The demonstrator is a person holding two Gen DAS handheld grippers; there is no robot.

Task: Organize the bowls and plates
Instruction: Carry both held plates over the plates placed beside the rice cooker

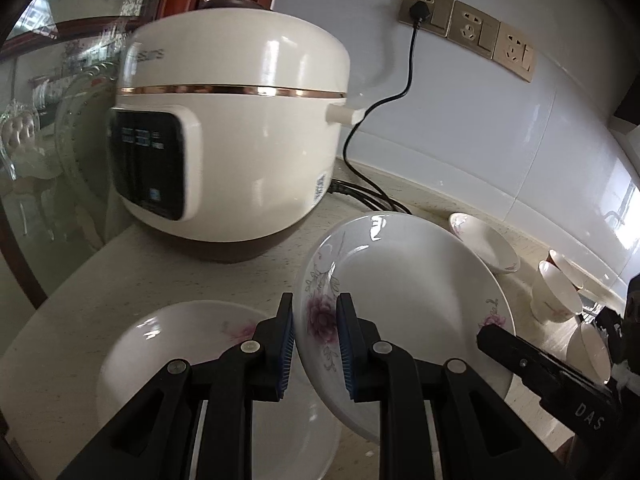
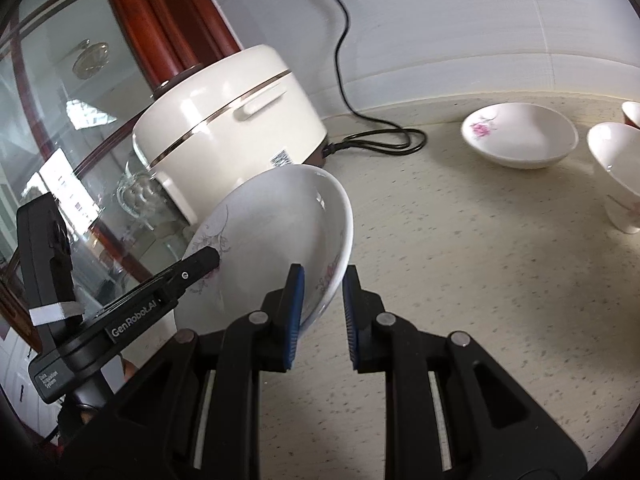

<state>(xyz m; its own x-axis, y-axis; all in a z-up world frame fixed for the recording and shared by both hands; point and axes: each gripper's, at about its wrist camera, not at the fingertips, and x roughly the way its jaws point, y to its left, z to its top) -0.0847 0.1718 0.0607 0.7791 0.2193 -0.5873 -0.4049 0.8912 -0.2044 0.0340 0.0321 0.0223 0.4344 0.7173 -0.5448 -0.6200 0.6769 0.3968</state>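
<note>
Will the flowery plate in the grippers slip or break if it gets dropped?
The flowery plate looks like glossy glazed ceramic, so it is probably slippery and stiff. Each gripper, left and right, holds only its thin rim while it tilts, so it might slide. It would likely chip on the hard stone counter.

Legible markings are few. The right gripper [image 1: 560, 376], seen from the left wrist to the right of the rice cooker [image 1: 236, 136], bears white letters "DAS". The left gripper [image 2: 132, 312], seen from the right wrist below the cooker, reads "GenRobot.AI" along its arm and a small label, apparently "Data Acquisition System". The cooker's lid lettering and side sticker are too blurred to read.
</note>
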